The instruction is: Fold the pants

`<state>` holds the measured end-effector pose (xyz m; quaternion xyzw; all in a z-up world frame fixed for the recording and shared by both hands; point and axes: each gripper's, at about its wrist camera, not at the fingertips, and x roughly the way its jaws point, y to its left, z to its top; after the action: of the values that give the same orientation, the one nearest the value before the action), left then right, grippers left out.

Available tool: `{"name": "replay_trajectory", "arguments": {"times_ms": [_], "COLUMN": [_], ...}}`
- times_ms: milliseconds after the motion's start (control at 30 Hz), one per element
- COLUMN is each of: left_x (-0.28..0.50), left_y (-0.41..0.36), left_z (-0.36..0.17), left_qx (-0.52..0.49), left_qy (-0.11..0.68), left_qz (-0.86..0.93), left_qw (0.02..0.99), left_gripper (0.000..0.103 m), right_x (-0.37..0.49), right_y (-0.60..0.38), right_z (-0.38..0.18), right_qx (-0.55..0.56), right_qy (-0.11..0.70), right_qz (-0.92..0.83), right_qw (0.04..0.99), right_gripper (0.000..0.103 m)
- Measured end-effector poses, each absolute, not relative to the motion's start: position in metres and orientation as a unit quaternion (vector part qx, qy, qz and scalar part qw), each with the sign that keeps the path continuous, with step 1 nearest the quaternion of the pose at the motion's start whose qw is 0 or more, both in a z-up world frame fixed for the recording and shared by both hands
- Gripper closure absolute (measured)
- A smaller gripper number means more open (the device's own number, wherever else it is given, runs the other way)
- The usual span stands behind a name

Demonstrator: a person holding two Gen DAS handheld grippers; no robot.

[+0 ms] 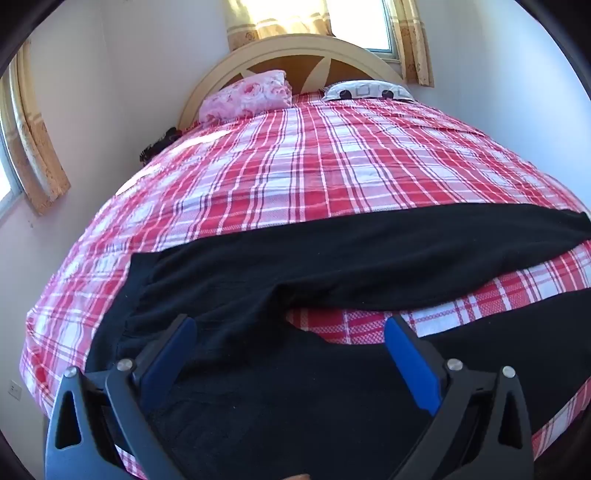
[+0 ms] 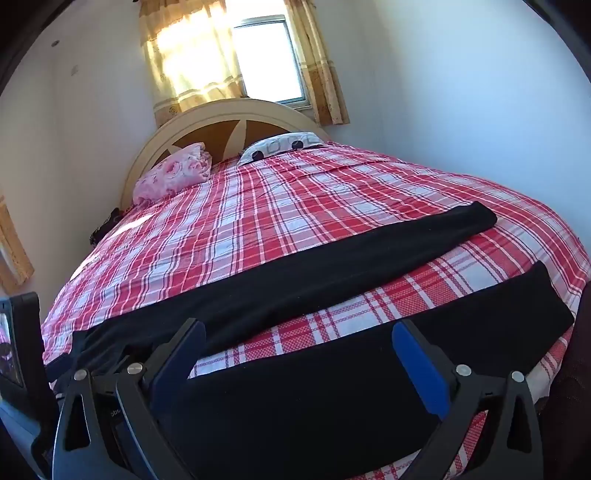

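Pants (image 2: 295,280) lay flat on bed (image 2: 295,206), legs spread; left claw (image 1: 290,336) and right claw (image 2: 299,343) both gaped, empty; best pinch near leg's edge, fold onto far leg.

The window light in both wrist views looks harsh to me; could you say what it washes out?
Left wrist view: the window is blown out white; black pants show almost no fold detail. Right wrist view: window clipped, curtain glaring, fisheye bulges the bed.
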<state>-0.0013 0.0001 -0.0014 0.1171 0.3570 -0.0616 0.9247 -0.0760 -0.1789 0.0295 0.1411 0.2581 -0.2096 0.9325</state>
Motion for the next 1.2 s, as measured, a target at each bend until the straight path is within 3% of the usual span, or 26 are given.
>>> {"name": "replay_trajectory", "arguments": {"times_ms": [1200], "left_x": [0.004], "left_y": [0.009], "left_z": [-0.007], "left_qx": [0.105], "left_qy": [0.384], "left_qz": [-0.066], "left_qw": [0.915], "left_gripper": [0.0], "right_x": [-0.069], "right_y": [-0.172], "right_z": [0.022], "right_qx": [0.135], "right_qy": [0.278], "right_qz": [-0.205], "right_qw": [0.929], "right_gripper": [0.001]}}
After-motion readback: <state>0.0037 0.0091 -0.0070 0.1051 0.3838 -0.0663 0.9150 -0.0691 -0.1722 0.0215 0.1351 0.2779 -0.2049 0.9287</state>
